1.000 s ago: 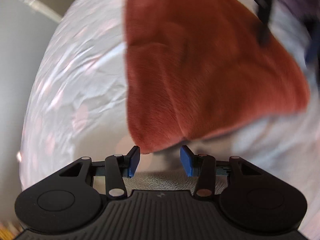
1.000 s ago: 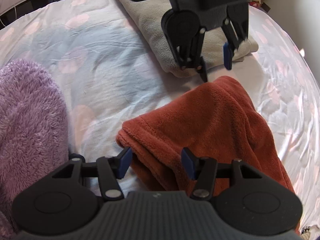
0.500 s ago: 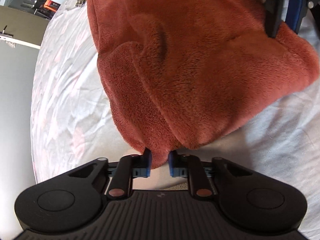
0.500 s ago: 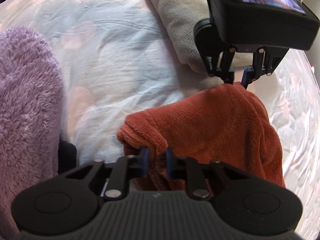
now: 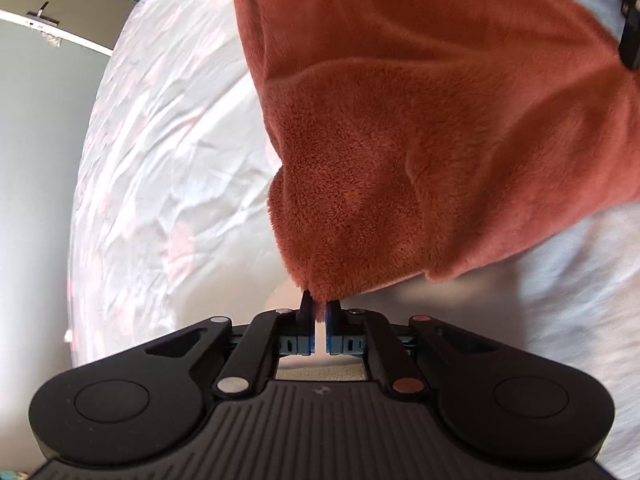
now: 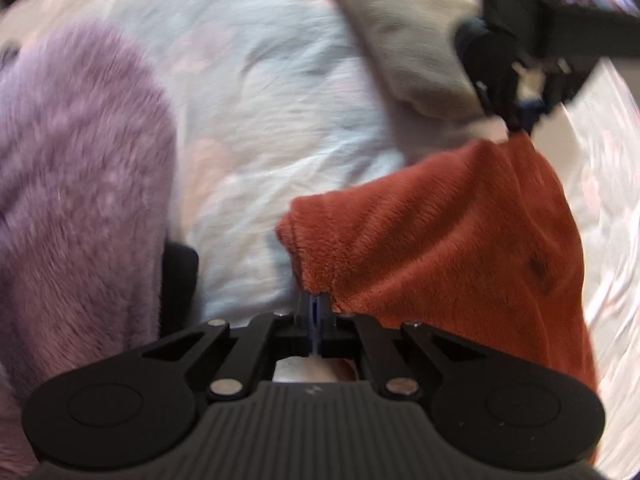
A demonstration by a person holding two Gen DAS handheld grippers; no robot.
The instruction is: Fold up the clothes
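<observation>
fingers: both pairs clamp rust fleece point(image 5: 420, 140) corners | right wrist only: purple fleece point(image 6: 76, 200), beige garment point(image 6: 404, 36)

Left gripper point(image 5: 319, 304): pitched steeply downward, jaws closed to a narrow slit with a tuft of rust fleece point(image 5: 420, 140) nipped at the tips. Right gripper point(image 6: 315, 300): pitched more steeply, jaws pressed together on the fleece's hem; left unit appears at 1 o'clock in its view.

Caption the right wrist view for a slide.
Right gripper shut on a corner of the rust fleece garment, lying on a pale bedsheet beside purple fluffy fabric.
</observation>
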